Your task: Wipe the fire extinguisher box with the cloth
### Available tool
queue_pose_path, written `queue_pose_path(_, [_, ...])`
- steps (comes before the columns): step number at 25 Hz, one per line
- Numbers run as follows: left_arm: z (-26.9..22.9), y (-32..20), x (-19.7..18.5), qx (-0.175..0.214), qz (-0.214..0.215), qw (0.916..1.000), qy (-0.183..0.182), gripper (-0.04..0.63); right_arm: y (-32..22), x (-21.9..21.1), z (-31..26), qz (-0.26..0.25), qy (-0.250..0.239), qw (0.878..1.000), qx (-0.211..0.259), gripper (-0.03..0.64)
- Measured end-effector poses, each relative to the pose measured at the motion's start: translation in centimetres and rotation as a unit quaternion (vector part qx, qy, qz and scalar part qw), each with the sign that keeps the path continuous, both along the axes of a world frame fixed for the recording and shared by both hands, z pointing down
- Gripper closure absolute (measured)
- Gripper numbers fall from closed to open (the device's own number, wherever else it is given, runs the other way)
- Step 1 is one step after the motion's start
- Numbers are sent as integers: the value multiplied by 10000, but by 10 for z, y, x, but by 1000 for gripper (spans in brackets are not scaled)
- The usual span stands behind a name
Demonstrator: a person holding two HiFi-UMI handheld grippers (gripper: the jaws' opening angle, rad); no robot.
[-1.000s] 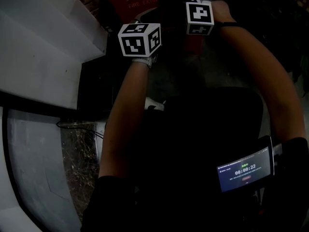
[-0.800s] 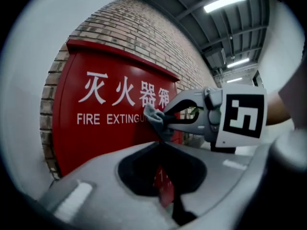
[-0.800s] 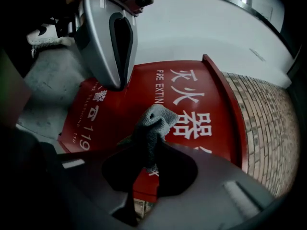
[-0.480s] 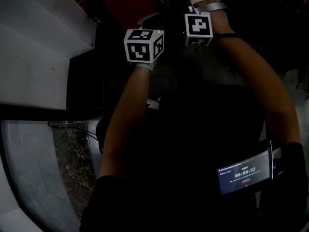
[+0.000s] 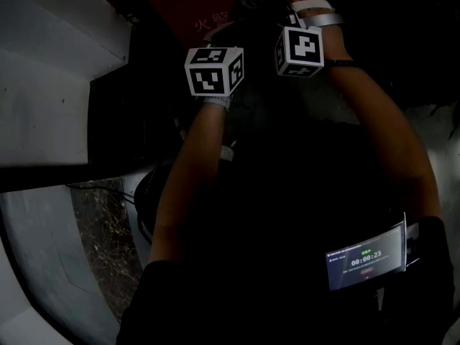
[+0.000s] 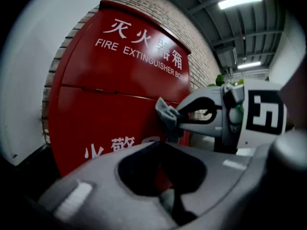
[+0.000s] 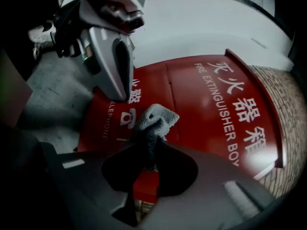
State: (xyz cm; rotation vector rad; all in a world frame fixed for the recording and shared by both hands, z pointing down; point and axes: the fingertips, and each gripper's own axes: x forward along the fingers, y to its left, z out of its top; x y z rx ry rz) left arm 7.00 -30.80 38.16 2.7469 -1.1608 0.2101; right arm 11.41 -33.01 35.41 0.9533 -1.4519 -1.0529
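A grey concrete floor (image 7: 57, 90) fills the left of the right gripper view. The red fire extinguisher box (image 7: 201, 104) takes up the centre and right of that frame, and its lower edge meets the floor at middle left. A white shoe (image 7: 41, 32) rests on the floor at the upper left. In the head view the floor (image 5: 108, 243) shows as a dark speckled strip at lower left, with a thin cable (image 5: 100, 186) lying across its upper end.
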Motion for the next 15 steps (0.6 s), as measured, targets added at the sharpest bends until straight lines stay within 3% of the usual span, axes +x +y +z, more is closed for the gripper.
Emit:
queue_pose_path(4, [15, -1, 2, -68, 5, 10000, -55, 592, 0, 6, 45, 65, 37, 9990, -447, 563])
queue_pose_path(15, [59, 0, 3, -292, -36, 9993, -238, 592, -1, 3, 128, 12, 264, 9948, -983, 563])
